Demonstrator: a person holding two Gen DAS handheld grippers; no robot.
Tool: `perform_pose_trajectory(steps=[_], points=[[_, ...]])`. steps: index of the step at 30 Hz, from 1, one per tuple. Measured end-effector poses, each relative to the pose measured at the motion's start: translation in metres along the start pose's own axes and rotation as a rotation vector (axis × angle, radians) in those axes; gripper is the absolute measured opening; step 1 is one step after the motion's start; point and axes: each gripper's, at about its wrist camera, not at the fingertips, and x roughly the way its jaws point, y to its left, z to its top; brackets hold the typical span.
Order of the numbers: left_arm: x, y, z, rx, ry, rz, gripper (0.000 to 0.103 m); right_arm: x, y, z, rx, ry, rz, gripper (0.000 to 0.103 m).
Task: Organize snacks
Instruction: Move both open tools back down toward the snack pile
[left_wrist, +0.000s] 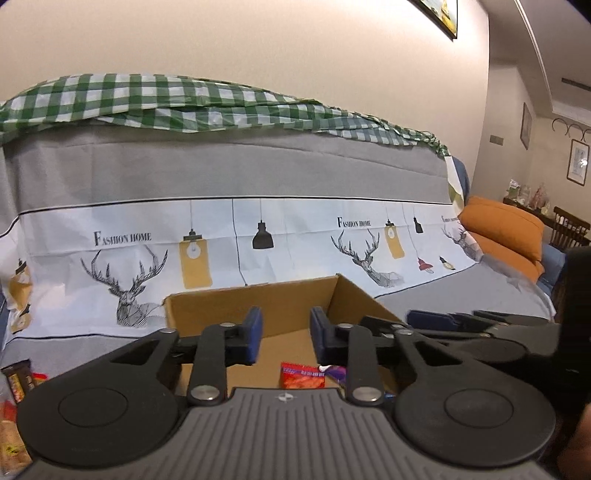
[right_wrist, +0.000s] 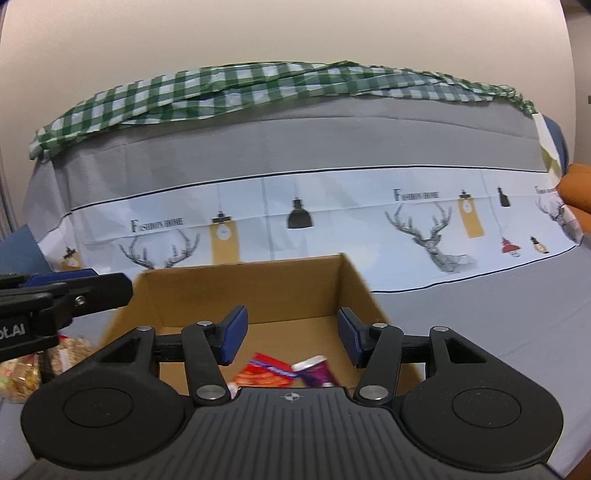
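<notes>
An open cardboard box (left_wrist: 258, 299) (right_wrist: 240, 291) stands on the grey cloth in front of both grippers. On its floor lie a red snack packet (left_wrist: 303, 374) (right_wrist: 264, 373) and a purple packet (left_wrist: 338, 373) (right_wrist: 316, 371) side by side. My left gripper (left_wrist: 286, 336) hovers over the box's near edge, its blue pads a narrow gap apart with nothing between them. My right gripper (right_wrist: 291, 339) is also above the box, open wider and empty. Each gripper shows side-on in the other's view, the left one at the box's left wall.
Several loose snack packets (left_wrist: 11, 402) (right_wrist: 33, 365) lie on the cloth left of the box. Behind the box rises a sofa back draped in a deer-print cover (left_wrist: 236, 236) and a green chequered cloth (left_wrist: 184, 103). An orange cushion (left_wrist: 506, 229) sits far right.
</notes>
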Motion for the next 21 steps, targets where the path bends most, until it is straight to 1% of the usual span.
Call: perform_pose_trajectory(steps=[2,4,6,8,9,10,11,12,13,14,15,16,17,18,19,21], points=[[-0.012,0.017,0.002,0.009,0.014,-0.006,0.027,-0.001,0.011,0.0,0.002,-0.003,0.025,0.056],[-0.024,0.037,0.005,0.038,0.037,0.013,0.028,-0.003,0.023,0.001,0.001,-0.007,0.057,0.055],[-0.033,0.059,0.004,0.073,0.079,0.025,0.028,-0.004,0.038,0.002,0.003,-0.009,0.106,0.054],[-0.039,0.082,-0.003,0.137,0.126,0.061,0.032,-0.008,0.053,0.003,0.002,-0.019,0.16,0.051],[-0.041,0.093,-0.009,0.159,0.135,0.091,0.037,-0.009,0.06,0.003,-0.002,-0.023,0.182,0.049],[-0.04,0.107,-0.018,0.16,0.147,0.13,0.042,-0.01,0.068,0.003,-0.007,-0.025,0.203,0.048],[-0.038,0.122,-0.028,0.126,0.165,0.17,0.043,-0.01,0.077,0.001,-0.009,-0.021,0.227,0.047],[-0.036,0.139,-0.041,0.067,0.193,0.207,0.043,-0.01,0.084,0.0,-0.009,-0.017,0.245,0.047],[-0.03,0.155,-0.052,0.014,0.252,0.239,0.044,-0.01,0.094,-0.002,-0.012,-0.01,0.274,0.047],[-0.024,0.168,-0.059,-0.012,0.311,0.282,0.044,-0.01,0.102,-0.003,-0.018,-0.005,0.297,0.047],[-0.023,0.179,-0.063,-0.025,0.336,0.334,0.047,-0.01,0.11,-0.005,-0.026,0.0,0.318,0.047],[-0.021,0.191,-0.065,-0.038,0.36,0.377,0.055,-0.01,0.119,-0.007,-0.037,0.006,0.337,0.047],[-0.022,0.2,-0.066,-0.057,0.37,0.395,0.059,-0.01,0.127,-0.008,-0.047,0.012,0.355,0.047],[-0.023,0.21,-0.067,-0.093,0.374,0.402,0.067,-0.01,0.135,-0.01,-0.054,0.02,0.372,0.047],[-0.022,0.22,-0.07,-0.131,0.38,0.405,0.071,-0.01,0.142,-0.011,-0.057,0.028,0.387,0.047],[-0.017,0.234,-0.073,-0.195,0.409,0.406,0.071,-0.006,0.155,-0.013,-0.058,0.045,0.41,0.047]])
